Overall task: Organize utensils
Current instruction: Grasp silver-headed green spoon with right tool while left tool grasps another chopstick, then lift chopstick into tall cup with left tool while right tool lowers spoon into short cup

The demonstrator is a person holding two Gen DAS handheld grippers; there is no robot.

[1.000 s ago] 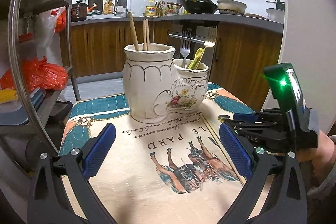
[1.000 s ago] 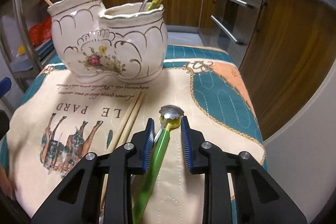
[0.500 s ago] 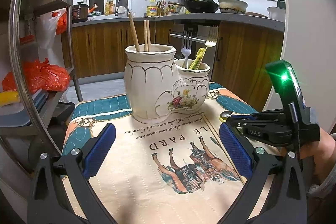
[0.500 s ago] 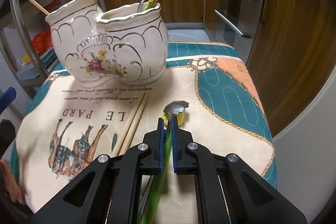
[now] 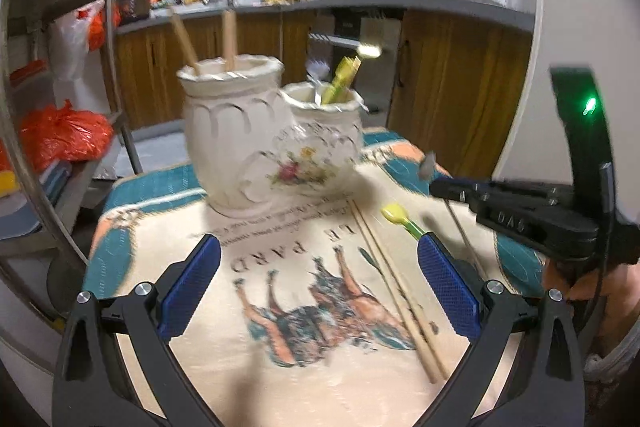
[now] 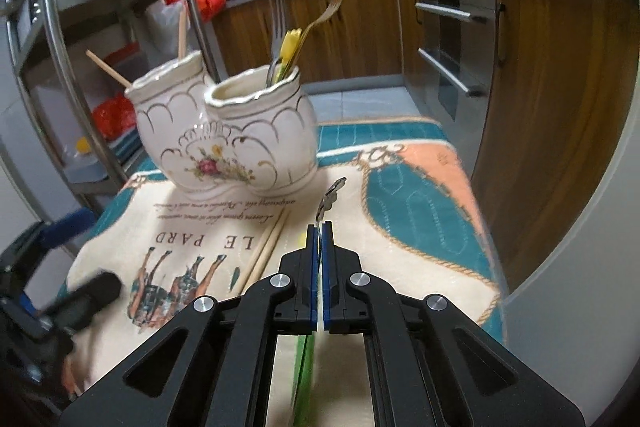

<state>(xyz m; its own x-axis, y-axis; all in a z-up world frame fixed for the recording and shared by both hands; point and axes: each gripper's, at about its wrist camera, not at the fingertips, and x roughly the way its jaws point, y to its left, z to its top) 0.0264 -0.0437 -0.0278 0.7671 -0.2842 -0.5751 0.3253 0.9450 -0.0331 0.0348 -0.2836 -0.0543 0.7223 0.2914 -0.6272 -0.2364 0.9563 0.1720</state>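
Here, thin metal utensil [image 6: 329,201], tilted.

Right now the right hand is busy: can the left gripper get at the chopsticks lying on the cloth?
Probably yes. The left gripper is open, the chopsticks lie uncovered just ahead of it, and the right gripper, shut on a metal utensil, is off to one side.

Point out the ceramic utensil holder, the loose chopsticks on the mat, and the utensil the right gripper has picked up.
Ceramic utensil holder [image 6: 224,147], right wrist view, on the floral front.
Loose chopsticks [image 5: 400,299], left wrist view, mid-length of the pair.
Metal utensil [image 6: 330,197], right wrist view, on the scalloped tip ahead of the shut jaws.
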